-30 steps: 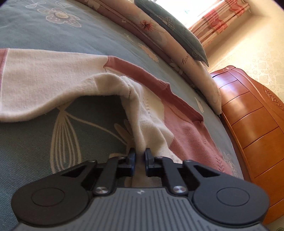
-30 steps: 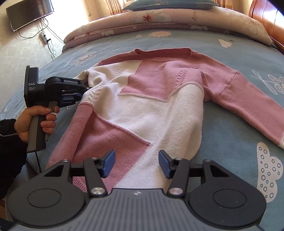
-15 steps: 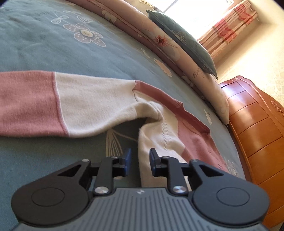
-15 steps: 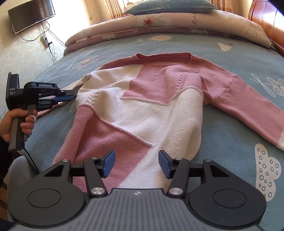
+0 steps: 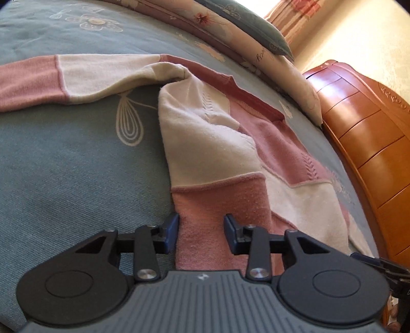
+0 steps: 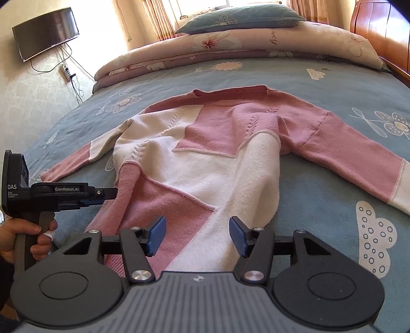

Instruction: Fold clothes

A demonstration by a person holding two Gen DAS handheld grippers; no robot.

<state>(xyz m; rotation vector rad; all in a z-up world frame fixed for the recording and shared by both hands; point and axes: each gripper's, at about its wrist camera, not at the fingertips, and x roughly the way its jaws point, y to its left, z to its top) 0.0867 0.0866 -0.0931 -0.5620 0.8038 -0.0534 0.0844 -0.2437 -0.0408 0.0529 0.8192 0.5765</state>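
Note:
A pink and cream knit sweater lies face up on the bed, neckline far, hem near. Its left sleeve stretches flat to the left; the other sleeve reaches right. My left gripper hovers at the sweater's left side over the pink lower panel. Its jaws are opening, with fabric beneath them and the pads not pressing on it. From the right wrist view, the left gripper points at that pink edge. My right gripper stands open above the hem, holding nothing.
The blue flowered bedspread spreads all around the sweater. A rolled quilt and a pillow lie at the far end. A wooden headboard borders the right. A person's hand grips the left tool. A TV hangs on the wall.
The left gripper let go of the cream fabric, opened, and drew back along the sweater's side toward the hem. The sleeve now lies stretched out. The right gripper barely shifted.

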